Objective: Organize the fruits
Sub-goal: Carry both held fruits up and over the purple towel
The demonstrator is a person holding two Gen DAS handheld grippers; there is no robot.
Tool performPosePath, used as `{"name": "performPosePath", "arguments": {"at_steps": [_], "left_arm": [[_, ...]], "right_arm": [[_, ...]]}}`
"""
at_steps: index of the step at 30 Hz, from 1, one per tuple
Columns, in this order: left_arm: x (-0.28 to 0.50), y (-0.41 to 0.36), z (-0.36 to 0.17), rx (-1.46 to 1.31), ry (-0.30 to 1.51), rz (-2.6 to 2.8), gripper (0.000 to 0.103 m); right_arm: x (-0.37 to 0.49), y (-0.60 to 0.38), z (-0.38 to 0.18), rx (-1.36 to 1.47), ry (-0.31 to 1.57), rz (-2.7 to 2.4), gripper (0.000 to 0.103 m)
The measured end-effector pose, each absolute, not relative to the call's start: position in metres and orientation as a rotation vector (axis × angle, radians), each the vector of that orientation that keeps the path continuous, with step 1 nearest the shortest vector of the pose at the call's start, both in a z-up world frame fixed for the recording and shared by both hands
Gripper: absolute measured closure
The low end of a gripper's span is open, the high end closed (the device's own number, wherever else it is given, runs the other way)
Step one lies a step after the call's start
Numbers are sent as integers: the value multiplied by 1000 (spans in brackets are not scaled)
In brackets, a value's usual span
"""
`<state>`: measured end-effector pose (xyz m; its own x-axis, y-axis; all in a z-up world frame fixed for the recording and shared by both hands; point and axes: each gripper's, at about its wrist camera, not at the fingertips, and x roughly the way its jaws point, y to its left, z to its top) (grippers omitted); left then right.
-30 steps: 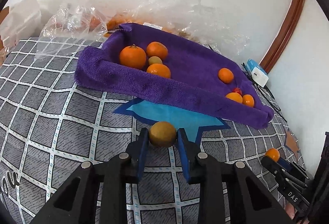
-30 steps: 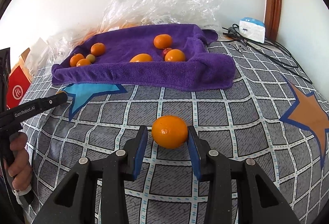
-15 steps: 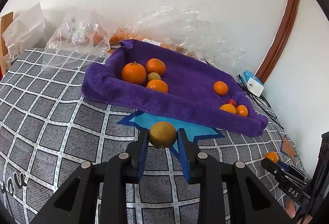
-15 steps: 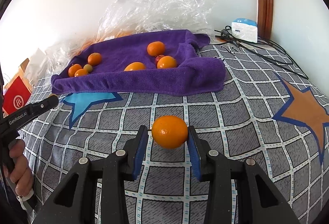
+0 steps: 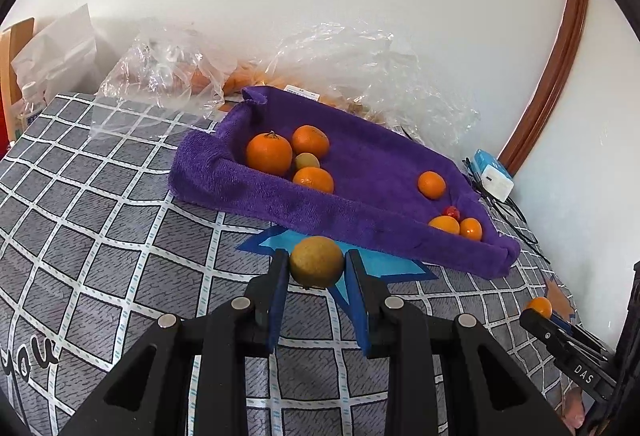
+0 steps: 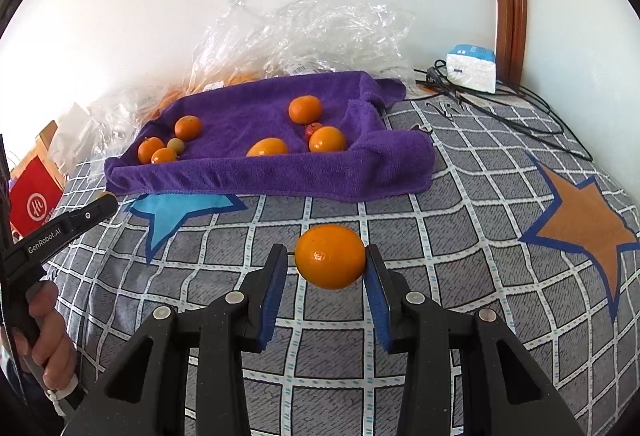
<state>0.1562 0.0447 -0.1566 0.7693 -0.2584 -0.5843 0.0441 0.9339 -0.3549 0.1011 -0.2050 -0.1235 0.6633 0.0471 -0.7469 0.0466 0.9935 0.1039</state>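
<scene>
Since a second ago the towel (image 5: 360, 172) has slid up and away in both views; each fruit stays clamped.

Left wrist view: the left gripper (image 5: 316, 268), nearly closed, pinches a green-brown fruit (image 5: 316, 262) at its widest girth, in the air just short of the towel's near edge. It looks firm and light, though its skin is hard to read here. It is near round, with no clear long axis.

Right wrist view: the right gripper (image 6: 330, 262) squeezes an orange (image 6: 330, 256), well short of the towel. It is smooth and could slip, so it wants holding across the middle. It is slightly wider than tall.
</scene>
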Motion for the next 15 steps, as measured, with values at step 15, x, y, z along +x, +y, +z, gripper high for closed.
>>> {"name": "performPosePath", "arguments": {"at_steps": [15], "left_arm": [[152, 58, -141, -320, 658, -76, 76]], "right_arm": [[127, -195, -99, 147, 837, 12, 64]]}}
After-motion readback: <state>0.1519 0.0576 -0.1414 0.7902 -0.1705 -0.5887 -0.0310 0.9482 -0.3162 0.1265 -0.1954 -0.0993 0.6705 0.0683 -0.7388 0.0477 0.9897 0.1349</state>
